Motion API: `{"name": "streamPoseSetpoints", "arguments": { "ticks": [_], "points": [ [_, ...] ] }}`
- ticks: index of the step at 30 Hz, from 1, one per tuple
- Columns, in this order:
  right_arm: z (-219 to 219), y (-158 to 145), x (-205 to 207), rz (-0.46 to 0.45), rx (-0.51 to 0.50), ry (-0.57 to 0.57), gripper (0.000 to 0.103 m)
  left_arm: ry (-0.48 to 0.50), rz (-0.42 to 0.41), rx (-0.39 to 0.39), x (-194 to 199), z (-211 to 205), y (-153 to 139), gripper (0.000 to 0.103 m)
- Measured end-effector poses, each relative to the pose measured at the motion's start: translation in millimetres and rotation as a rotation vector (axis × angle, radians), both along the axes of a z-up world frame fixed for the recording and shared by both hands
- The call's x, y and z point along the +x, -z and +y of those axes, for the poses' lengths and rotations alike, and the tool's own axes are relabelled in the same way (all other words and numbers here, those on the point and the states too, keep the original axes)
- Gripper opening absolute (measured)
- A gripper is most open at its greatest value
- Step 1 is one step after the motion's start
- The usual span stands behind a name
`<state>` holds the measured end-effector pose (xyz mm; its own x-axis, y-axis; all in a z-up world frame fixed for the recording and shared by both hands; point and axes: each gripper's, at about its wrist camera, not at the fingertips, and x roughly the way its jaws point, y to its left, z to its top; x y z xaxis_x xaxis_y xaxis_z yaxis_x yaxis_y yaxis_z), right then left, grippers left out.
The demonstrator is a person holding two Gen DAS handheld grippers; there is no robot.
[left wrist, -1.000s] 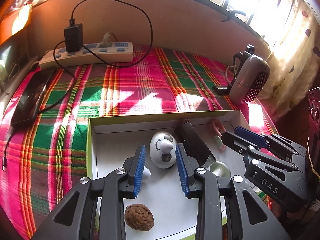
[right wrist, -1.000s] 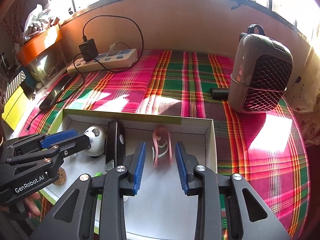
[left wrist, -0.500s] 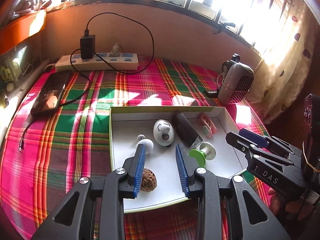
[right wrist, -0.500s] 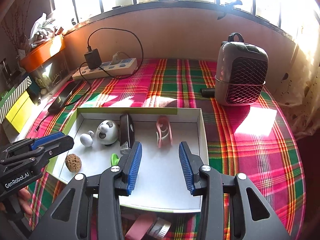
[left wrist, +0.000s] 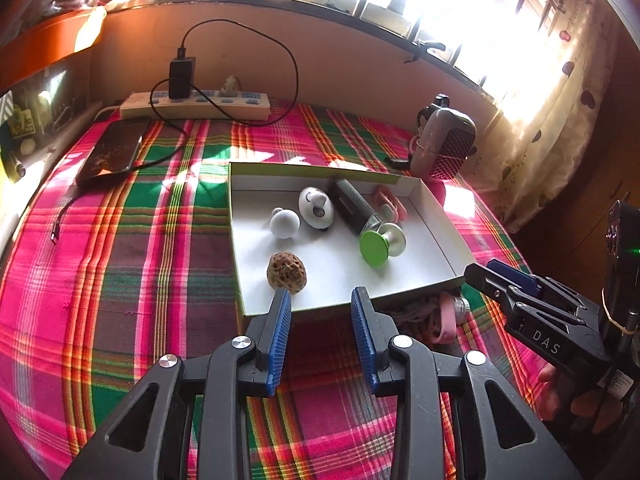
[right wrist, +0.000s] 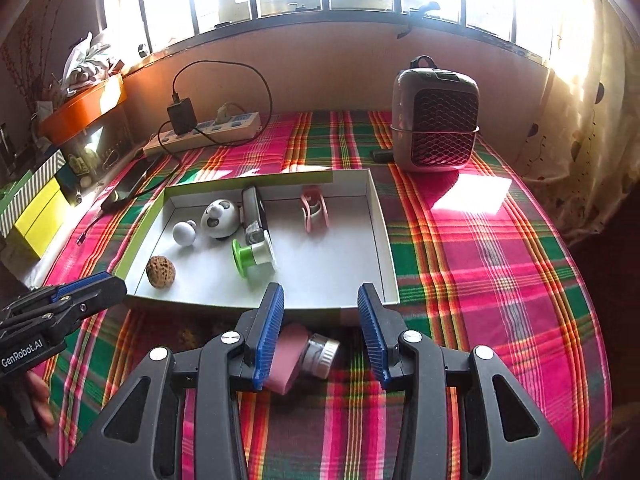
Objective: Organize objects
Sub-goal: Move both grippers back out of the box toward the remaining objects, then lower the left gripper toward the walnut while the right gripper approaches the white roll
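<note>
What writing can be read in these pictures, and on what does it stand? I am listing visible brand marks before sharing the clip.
"DAS": white letters on the side of the right gripper, seen from the left wrist.
"GenRobot.AI": white letters on the side of the left gripper, seen from the right wrist.
The power strip and the heater carry marks too small to read.

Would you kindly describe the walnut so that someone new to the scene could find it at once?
Find the shallow white box on the plaid cloth. In the right wrist view, the walnut lies alone in the box's near-left corner, short of the white knob. It is the only brown, rough, wrinkled thing there; its neighbours are smooth and white, black, green or pink.
</note>
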<state>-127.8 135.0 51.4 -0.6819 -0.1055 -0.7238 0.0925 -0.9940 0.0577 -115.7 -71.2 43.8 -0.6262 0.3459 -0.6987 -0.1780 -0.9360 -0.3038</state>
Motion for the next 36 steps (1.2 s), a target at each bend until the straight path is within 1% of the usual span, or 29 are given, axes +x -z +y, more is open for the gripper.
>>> {"name": "streamPoseSetpoints", "arguments": {
  "ticks": [7,12,20,30,36],
  "points": [
    [6.8,10.5,22.3,-0.024,0.009,0.027,0.04,0.045,-0.028,0.022,8.0,7.5,12.3,0.029],
    [11.9,20.3,29.3,-0.045,0.022,0.018,0.04,0.061,-0.043,0.029,6.9,13.8,17.8,0.029],
    [14.5,28.3,22.0,-0.056,-0.031,-0.026,0.04,0.047,-0.087,0.026,1.8,21.6,28.8,0.029],
    [12.6,39.8,8.3,-0.082,-0.037,-0.063,0.041,0.019,-0.112,0.025,-1.7,22.5,35.0,0.03],
    [10.4,40.7,3.5,-0.084,-0.012,-0.069,0.045,0.026,-0.115,0.023,-2.5,26.9,34.1,0.03]
  ]
}}
